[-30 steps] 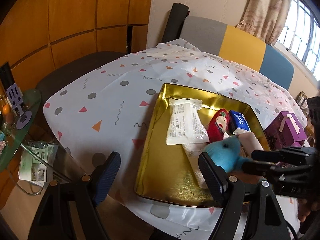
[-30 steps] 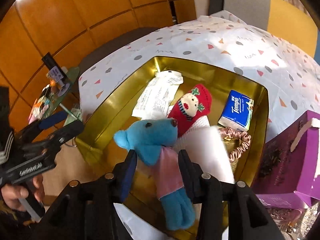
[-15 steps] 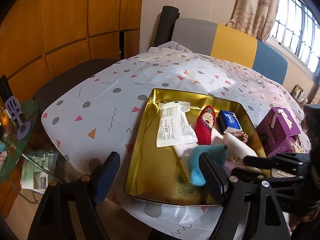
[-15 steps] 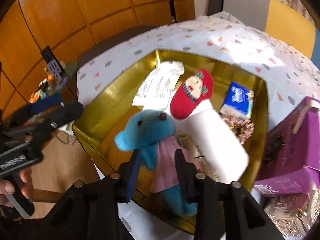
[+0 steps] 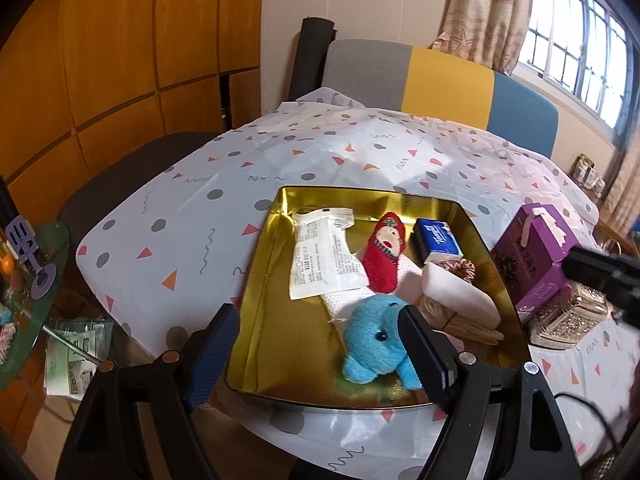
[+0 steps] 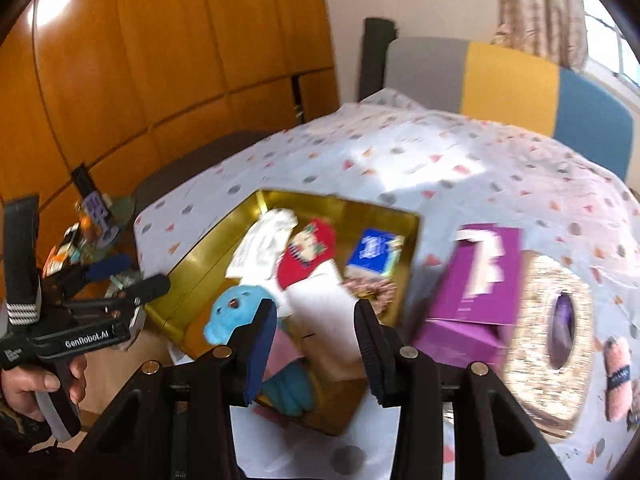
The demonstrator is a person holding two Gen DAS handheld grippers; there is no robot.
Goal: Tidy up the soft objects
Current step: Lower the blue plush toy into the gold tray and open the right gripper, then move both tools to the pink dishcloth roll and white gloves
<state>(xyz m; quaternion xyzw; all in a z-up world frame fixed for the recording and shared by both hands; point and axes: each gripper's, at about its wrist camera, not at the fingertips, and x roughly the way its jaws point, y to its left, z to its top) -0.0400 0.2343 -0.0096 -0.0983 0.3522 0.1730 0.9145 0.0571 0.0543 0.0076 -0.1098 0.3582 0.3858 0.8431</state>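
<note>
Tray (image 5: 256,280), gold metal, shallow, sits on the table (image 5: 200,216) under a white cloth with dots and triangles.

The blue plush toy (image 5: 374,344) lies inside the tray at its near end, close to the rim and apart from both of my claws. From the right wrist view the same toy (image 6: 236,312) shows a pink garment below its head, with its legs toward the near rim.

My left claw (image 5: 316,314) is released, with its jaws spread wide and nothing between the pads. It hangs above the near edge of the tray. One finger overlaps the toy in the picture, but I cannot see any contact.

My right claw (image 6: 315,305) is also released, with its jaws partly apart and empty. It hangs over the tray's near right corner. The right wrist picture is blurred.

Also in the tray:
- white printed packet (image 5: 320,260), far left
- red Santa sock (image 5: 386,256), beside the packet, resting on white mesh cloth
- blue tissue pack (image 5: 438,240), far right
- pink scrunchie (image 5: 460,270), just in front of the tissue pack
- white roll (image 5: 460,296), lying along the right side

A purple box (image 5: 536,256) stands on the table just right of the tray. A glittery box (image 6: 548,336) sits beside it.

My hand (image 6: 36,388) grips the left claw's handle.
</note>
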